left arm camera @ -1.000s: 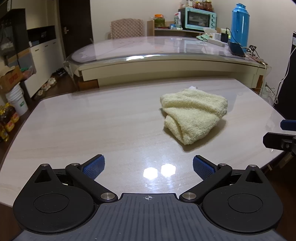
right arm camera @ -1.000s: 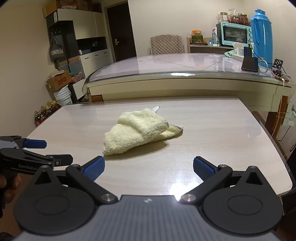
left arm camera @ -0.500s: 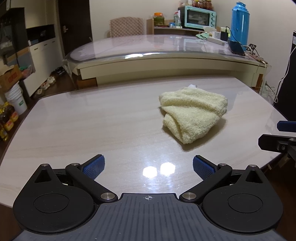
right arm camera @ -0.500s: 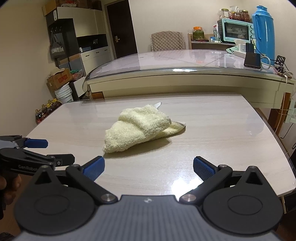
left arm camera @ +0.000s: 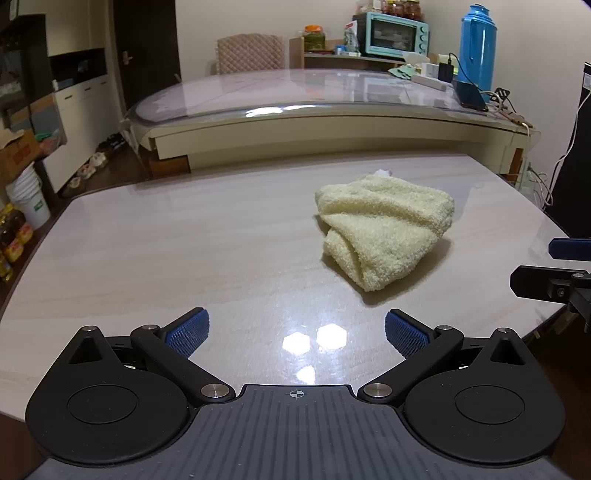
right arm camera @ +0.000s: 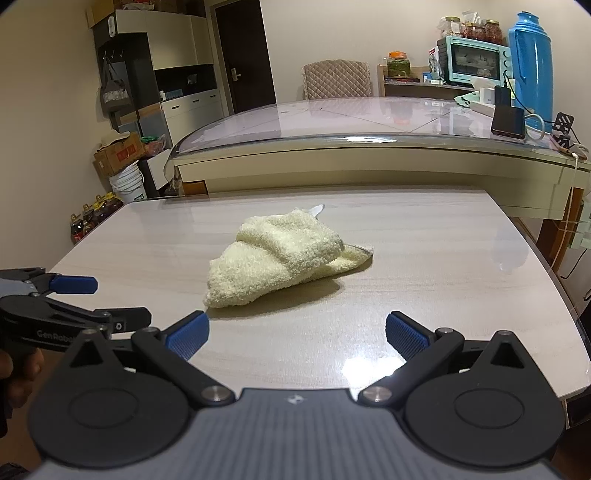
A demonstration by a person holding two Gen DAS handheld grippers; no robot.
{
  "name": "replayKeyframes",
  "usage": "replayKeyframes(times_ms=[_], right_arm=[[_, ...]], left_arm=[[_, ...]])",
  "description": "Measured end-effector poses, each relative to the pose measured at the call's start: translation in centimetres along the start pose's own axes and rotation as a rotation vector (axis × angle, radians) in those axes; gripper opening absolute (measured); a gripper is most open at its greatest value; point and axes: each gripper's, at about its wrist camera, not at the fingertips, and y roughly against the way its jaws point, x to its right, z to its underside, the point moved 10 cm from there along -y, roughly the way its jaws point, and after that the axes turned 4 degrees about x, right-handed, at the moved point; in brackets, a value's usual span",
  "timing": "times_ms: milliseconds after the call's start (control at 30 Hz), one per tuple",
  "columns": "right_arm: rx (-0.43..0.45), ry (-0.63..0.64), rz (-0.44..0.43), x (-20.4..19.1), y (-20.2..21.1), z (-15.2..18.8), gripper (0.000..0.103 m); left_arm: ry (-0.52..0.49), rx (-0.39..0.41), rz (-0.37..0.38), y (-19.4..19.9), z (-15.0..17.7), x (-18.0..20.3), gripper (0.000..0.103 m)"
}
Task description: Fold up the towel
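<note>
Reading "GenRobo", the left tool (right arm camera: 107,299) gapes beside the towel (right arm camera: 284,258).

I observe cream walls, a dark door (right arm camera: 243,55), a glass-topped table (left arm camera: 332,96) carrying a blue flask (left arm camera: 476,40) at its right edge, and a quilted chair (left arm camera: 250,53) behind.

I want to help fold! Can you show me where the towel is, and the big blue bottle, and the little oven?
towel (right arm camera: 284,258): right wrist view, middle of the crumpled heap.
blue bottle (right arm camera: 530,62): right wrist view, middle of its body.
oven (left arm camera: 397,34): left wrist view, on its glass door.
</note>
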Motion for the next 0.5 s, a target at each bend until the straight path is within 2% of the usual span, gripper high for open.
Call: replayKeyframes(times_ms=[500], right_arm=[[-0.011, -0.006, 0.002, 0.26, -0.81, -0.15, 0.103]], left_arm=[[-0.005, -0.008, 0.01, -0.85, -0.21, 0.05, 0.103]])
